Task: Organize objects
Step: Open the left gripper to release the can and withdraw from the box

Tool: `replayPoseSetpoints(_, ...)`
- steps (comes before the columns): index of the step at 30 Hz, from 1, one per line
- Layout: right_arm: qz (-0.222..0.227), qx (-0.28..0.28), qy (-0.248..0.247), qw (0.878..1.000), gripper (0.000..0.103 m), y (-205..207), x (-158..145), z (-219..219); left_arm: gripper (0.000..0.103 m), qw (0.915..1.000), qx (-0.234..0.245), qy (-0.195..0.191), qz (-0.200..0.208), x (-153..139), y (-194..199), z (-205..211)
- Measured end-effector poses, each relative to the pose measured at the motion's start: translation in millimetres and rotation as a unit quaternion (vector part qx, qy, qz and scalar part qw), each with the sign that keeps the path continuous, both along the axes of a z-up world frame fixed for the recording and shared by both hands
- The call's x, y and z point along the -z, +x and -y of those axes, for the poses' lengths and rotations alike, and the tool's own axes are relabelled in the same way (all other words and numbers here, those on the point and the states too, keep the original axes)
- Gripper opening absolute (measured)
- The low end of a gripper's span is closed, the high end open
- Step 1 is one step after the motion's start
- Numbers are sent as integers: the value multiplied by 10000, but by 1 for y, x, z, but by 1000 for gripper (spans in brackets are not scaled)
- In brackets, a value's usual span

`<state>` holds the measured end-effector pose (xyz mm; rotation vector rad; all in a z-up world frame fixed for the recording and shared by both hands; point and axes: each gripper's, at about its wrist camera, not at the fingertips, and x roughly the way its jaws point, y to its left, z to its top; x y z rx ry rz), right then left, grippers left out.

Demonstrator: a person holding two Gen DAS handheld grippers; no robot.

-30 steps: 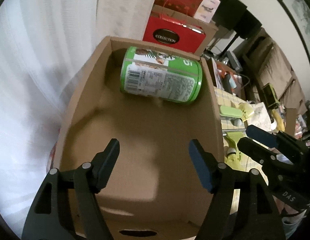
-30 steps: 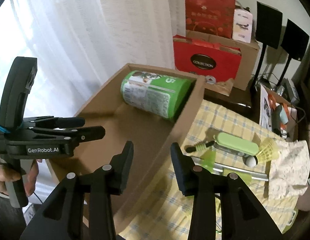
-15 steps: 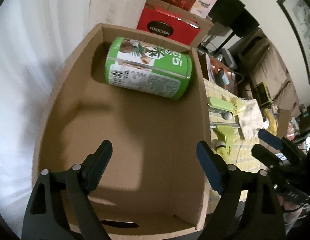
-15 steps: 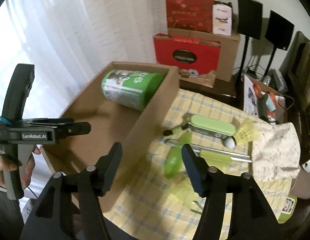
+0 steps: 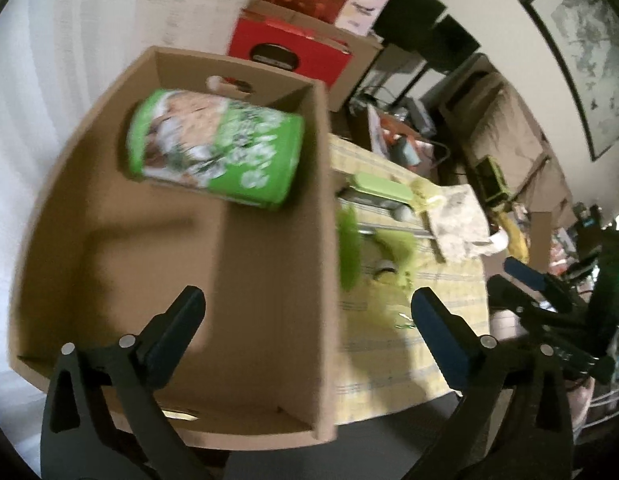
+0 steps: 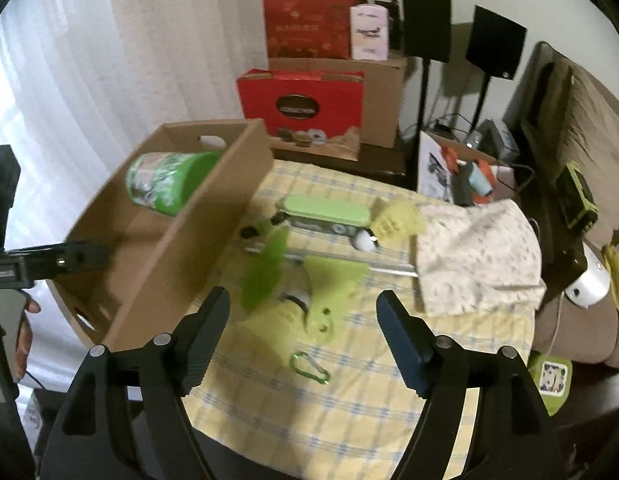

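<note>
Right wrist view: right gripper (image 6: 303,332) spread wide, empty, above the yellow checked tablecloth (image 6: 349,420) with its loose green plastic items (image 6: 265,268); left gripper (image 5: 309,334) also wide, empty. Green cylindrical tin (image 5: 215,148) lies in the brown cardboard box (image 5: 269,320). Risk: frames are blurred (fast swing), so a hasty grab may scatter the clutter.

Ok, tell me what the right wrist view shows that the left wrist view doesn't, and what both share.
Only the right wrist view shows the green carabiner on the cloth, the white device at the right edge and the two black speakers in full. Only the left wrist view shows the framed picture on the wall and the whole floor of the cardboard box. Both show the green can lying in the box, the green case, the patterned cloth and the red gift box.
</note>
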<state>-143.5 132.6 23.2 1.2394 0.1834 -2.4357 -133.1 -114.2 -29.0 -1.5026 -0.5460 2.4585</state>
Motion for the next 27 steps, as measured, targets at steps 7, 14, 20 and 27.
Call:
replayPoseSetpoints(7, -15, 291, 60, 9996, 80, 7, 6, -30, 103, 9994, 293, 7, -164, -7, 7, -32)
replayPoseSetpoints(14, 22, 585, -9, 9983, 80, 7, 15, -59, 103, 9977, 531, -165, -379, -10, 17, -69)
replayPoseSetpoints(20, -31, 779, -29, 9970, 80, 6, 18, -75, 103, 9955, 730, -448, -398, 0, 19, -100)
replayPoseSetpoints(27, -134, 919, -60, 9957, 80, 6, 21, -92, 101, 9934, 889, -636, -359, 16, 29, -127)
